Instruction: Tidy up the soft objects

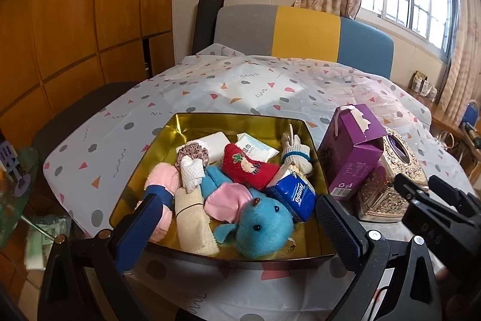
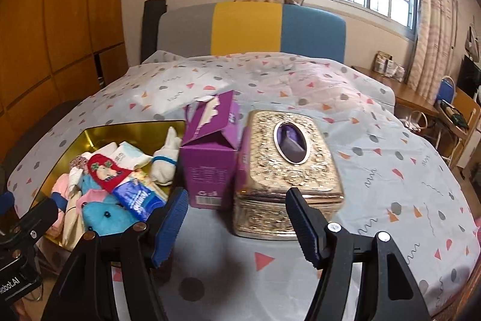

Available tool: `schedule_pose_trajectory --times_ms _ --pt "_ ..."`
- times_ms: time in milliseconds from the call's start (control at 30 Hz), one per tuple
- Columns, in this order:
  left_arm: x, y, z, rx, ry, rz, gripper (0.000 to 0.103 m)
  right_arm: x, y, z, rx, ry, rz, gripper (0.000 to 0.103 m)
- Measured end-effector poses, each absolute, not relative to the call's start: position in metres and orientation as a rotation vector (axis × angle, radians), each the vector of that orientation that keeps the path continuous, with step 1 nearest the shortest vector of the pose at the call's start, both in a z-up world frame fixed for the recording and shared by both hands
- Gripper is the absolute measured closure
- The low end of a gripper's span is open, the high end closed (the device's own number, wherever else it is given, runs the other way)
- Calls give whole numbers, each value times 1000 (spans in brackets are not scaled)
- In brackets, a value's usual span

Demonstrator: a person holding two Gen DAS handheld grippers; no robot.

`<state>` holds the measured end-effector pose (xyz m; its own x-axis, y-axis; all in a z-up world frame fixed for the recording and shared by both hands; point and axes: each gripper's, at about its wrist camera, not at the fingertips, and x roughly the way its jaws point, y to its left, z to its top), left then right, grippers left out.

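A gold tin tray on the table holds several soft things: a blue plush toy, a red sock, pink cloths, white rolled socks, a cream roll and a blue tissue pack. My left gripper stands open over the tray's near edge, nothing between its fingers. My right gripper stands open in front of the gold tissue box, holding nothing.
A purple carton stands between the tray and the ornate gold tissue box. The table wears a patterned cloth. A grey, yellow and blue chair back is behind it. A desk stands at the right.
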<state>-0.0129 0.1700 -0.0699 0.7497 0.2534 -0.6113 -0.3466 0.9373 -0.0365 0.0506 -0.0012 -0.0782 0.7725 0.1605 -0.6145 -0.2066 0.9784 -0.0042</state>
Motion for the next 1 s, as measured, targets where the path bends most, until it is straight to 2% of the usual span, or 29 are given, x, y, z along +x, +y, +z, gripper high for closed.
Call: schedule_pose_trajectory --times_ms 1000 --pt "-16 167 -64 -143 639 339 0 46 3 -75 -84 645 224 35"
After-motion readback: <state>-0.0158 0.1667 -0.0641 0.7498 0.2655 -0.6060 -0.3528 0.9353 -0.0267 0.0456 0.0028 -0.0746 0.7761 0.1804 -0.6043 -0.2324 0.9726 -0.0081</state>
